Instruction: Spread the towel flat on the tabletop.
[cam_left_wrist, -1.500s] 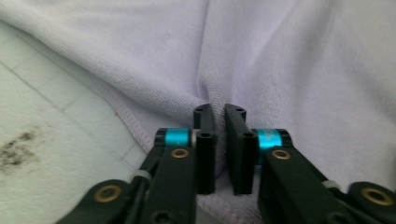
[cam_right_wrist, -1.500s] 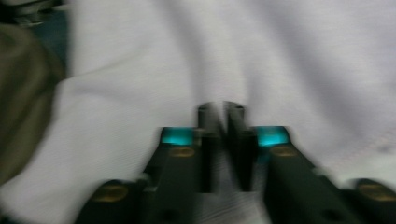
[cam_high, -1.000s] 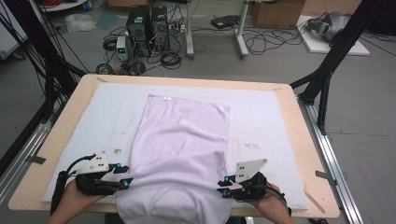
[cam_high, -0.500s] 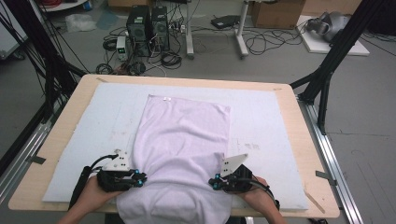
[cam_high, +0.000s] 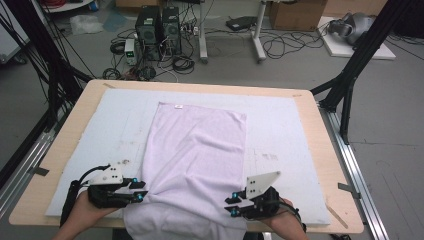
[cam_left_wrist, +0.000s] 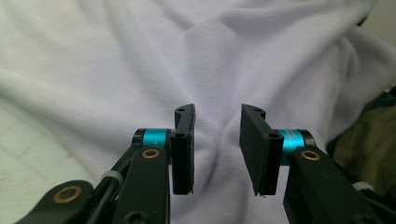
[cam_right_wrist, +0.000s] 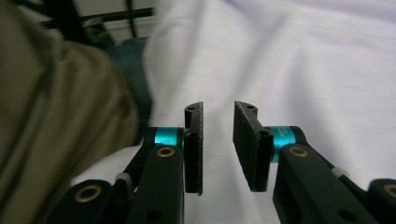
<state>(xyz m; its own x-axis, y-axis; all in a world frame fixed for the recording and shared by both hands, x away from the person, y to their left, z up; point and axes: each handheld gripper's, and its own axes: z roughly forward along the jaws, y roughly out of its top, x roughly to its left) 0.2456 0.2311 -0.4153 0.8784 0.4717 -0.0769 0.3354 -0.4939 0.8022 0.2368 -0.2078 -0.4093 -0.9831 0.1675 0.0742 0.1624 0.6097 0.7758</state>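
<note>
- Behind the table (cam_high: 75, 115) lies a grey floor with cables, computer boxes and black frame legs.
- On the table sits a pale mat (cam_high: 280, 145), and a light purple cloth (cam_high: 197, 150) lies flat in its middle.
- Near the front the cloth spills over the table edge, and the picture cuts off its bottom part, so its end is out of sight.
- A small white tag shows at the far edge of the cloth, too tiny to read.
- At the cloth's near left corner the left gripper (cam_high: 141, 191) points in toward the cloth.
- Its jaws have just been opening; in the left gripper view (cam_left_wrist: 216, 149) they stand a bit apart with bare cloth behind the gap and nothing pinched.
- At the near right edge of the cloth is the right gripper (cam_high: 231, 206), pointing in from the other side.
- Its jaws have just been opening too; in the right gripper view (cam_right_wrist: 218, 147) there is a small gap with nothing in it.
- A blurry tan sleeve (cam_right_wrist: 56, 116) covers the left of that view and hides what is behind it.
- Both hands are partly cut off by the bottom of the high view.
</note>
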